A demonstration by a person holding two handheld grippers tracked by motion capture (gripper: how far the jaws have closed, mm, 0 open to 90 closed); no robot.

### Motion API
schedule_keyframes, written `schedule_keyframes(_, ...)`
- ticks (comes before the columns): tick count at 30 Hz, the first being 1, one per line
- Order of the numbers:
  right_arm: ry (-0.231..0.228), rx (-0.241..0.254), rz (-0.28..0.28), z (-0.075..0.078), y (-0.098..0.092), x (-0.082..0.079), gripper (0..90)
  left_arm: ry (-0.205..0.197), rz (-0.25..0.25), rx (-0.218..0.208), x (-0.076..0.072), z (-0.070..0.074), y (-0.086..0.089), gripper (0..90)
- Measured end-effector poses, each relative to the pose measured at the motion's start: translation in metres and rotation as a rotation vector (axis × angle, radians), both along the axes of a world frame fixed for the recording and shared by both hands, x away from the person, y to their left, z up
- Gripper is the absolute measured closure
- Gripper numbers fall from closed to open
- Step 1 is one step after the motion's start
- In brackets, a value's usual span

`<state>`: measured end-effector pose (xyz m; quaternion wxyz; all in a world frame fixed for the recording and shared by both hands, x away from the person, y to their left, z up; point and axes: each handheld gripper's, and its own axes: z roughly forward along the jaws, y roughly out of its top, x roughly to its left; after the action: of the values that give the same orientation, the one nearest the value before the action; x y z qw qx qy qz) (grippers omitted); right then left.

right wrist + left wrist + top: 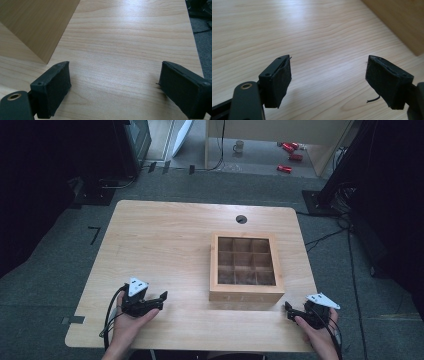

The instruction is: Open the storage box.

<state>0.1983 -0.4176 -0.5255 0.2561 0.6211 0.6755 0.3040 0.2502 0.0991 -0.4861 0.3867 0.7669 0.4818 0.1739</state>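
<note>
I see the wooden box sitting on the worktop, right of centre and toward the near edge. It is divided into a three-by-three grid of compartments; from the high view all nine look dark and I cannot tell whether anything lies in them. A round cable hole is in the worktop beyond the box.

Left tongs: held in my left hand near the front edge, well left of the box, jaws pointing toward it. In the left gripper view the two padded jaws stand wide apart with bare wood grain between them; nothing held. The pad on the left jaw is frayed at its edge. A corner of the box shows at upper right of that view.

Right tongs: held in my right hand at the front right corner, just off the box's near right corner, apart from it. In the right gripper view the jaws are spread wide, nothing between them, with the box's side wall at upper left.

On the floor beyond the worktop: a mug and some red items.
</note>
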Motion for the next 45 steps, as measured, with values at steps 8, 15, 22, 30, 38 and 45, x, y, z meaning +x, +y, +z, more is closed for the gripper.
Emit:
schedule_keyframes(8,0.002,0.003,0.004,0.000,0.000,0.000,10.0,-0.013,-0.083,-0.017,0.003,0.009,-0.039,22.8)
schedule_keyframes(15,0.000,0.001,0.010,0.000,0.000,0.000,10.0,-0.015,-0.147,-0.025,0.001,0.012,-0.062,24.3)
schedule_keyframes(22,-0.004,0.016,0.005,0.000,-0.001,-0.001,11.9,-0.029,-0.228,-0.051,-0.004,0.018,-0.083,26.3)
schedule_keyframes(30,-0.012,0.024,0.006,0.001,-0.002,-0.002,14.4,-0.015,-0.271,-0.057,-0.006,0.018,-0.106,29.8)
schedule_keyframes(38,-0.048,0.054,0.019,0.005,0.001,-0.007,20.9,-0.009,-0.302,-0.056,-0.005,0.017,-0.121,53.0)
schedule_keyframes(45,-0.093,0.105,0.082,0.011,0.009,-0.010,23.2,-0.022,-0.322,-0.039,-0.004,0.020,-0.128,58.0)
